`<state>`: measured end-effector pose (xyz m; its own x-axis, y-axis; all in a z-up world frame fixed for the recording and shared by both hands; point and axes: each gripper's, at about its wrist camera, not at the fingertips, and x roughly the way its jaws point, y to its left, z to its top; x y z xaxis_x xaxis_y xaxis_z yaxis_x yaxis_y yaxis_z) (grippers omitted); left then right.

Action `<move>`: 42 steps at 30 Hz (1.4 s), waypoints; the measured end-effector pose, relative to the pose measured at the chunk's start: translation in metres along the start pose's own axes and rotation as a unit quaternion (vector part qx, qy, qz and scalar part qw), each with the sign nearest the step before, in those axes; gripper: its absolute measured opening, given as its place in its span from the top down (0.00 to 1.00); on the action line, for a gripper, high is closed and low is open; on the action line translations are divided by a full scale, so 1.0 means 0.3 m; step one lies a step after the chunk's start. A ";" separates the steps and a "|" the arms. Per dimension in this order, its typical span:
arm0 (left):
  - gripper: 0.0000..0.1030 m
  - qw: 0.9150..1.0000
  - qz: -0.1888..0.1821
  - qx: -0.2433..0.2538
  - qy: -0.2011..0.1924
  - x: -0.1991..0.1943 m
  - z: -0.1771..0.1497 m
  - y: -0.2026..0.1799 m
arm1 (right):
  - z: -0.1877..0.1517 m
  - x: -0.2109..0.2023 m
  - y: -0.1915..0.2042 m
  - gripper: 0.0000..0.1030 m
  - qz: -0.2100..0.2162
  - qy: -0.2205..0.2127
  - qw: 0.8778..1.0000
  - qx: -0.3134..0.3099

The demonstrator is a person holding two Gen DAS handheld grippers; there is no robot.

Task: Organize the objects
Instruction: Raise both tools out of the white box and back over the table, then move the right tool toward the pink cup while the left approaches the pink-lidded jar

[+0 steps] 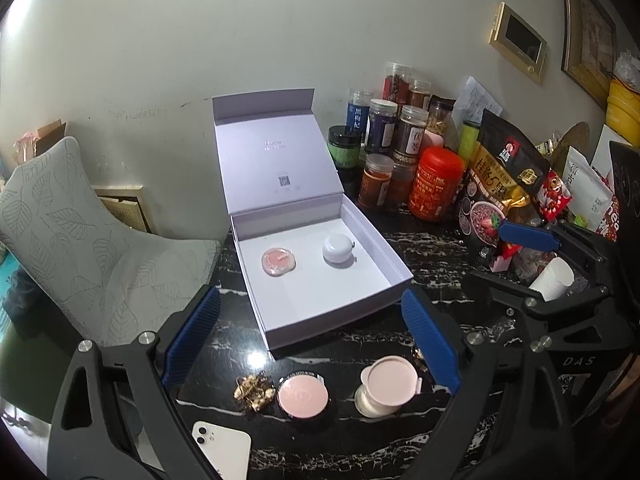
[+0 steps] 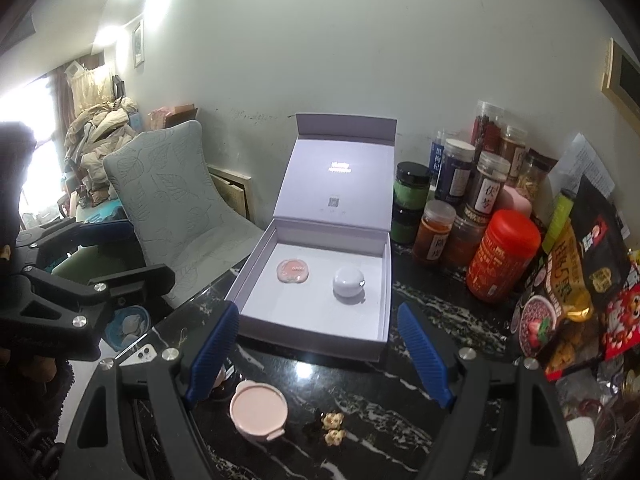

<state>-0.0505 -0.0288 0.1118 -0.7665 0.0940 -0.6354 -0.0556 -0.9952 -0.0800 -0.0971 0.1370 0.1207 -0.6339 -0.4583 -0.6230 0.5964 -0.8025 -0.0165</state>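
white box [image 1: 304, 312] sits lid-up on the dark marble surface [image 1: 420, 248], near its left edge, open side toward both tools: clearly the destination. already inside: flat pink compact [image 1: 279, 261] on the left, white domed jar [image 1: 339, 251] to its right, well apart, leaving the front half of the tray bare for more items.

still outside, lined up just in front of the box: black-rimmed pink compact [image 1: 303, 399], pale pink refill pan [image 1: 390, 384], small gold clump [image 1: 254, 392] (looks like jewellery, too small to tell). white phone [image 1: 222, 454] at the near edge, probably not part of the set.

left tool [image 1: 312, 344] spread wide, empty, hanging above the row with the black-rimmed compact and the refill pan between its blue pads. likely lining up on one of them; cannot tell which.

right tool [image 2: 320, 354] also spread, empty, aimed at the box front; refill pan sits low-left in its view, just beside the left pad, not touched.

jars and snack bags [image 1: 440, 168] crowd the back right, touching nothing in play. grey chair [image 1: 92, 248] off the left edge.

judgement: roughly halfway, two in, two or three left. flat round items need a rim pinch low to the surface; slip risk on the smooth lids.
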 end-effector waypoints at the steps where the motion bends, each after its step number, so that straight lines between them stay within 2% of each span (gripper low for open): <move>1: 0.11 1.000 0.002 -0.001 0.002 -0.003 -0.011 -0.002 | -0.009 0.000 0.000 0.20 0.000 0.001 1.000 0.001; 14: 0.11 1.000 0.002 0.016 0.020 -0.014 -0.132 -0.058 | -0.152 0.004 0.002 0.20 -0.003 0.026 0.999 0.023; 25: 0.11 0.999 -0.001 0.021 0.045 0.028 -0.241 -0.079 | -0.262 0.023 0.002 0.20 0.002 0.049 0.998 0.038; 34: 0.11 0.998 -0.009 0.031 0.049 0.060 -0.325 -0.068 | -0.347 0.062 0.053 0.20 0.021 0.061 0.998 0.022; 42: 0.11 0.998 -0.019 0.019 0.056 0.096 -0.379 -0.037 | -0.396 0.108 0.075 0.20 0.037 0.070 0.997 0.024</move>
<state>0.0010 -0.0121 0.0070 -0.6873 0.1316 -0.7143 -0.1096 -0.9910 -0.0771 -0.0457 0.1494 0.0073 -0.5129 -0.4618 -0.7237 0.6119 -0.7879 0.0691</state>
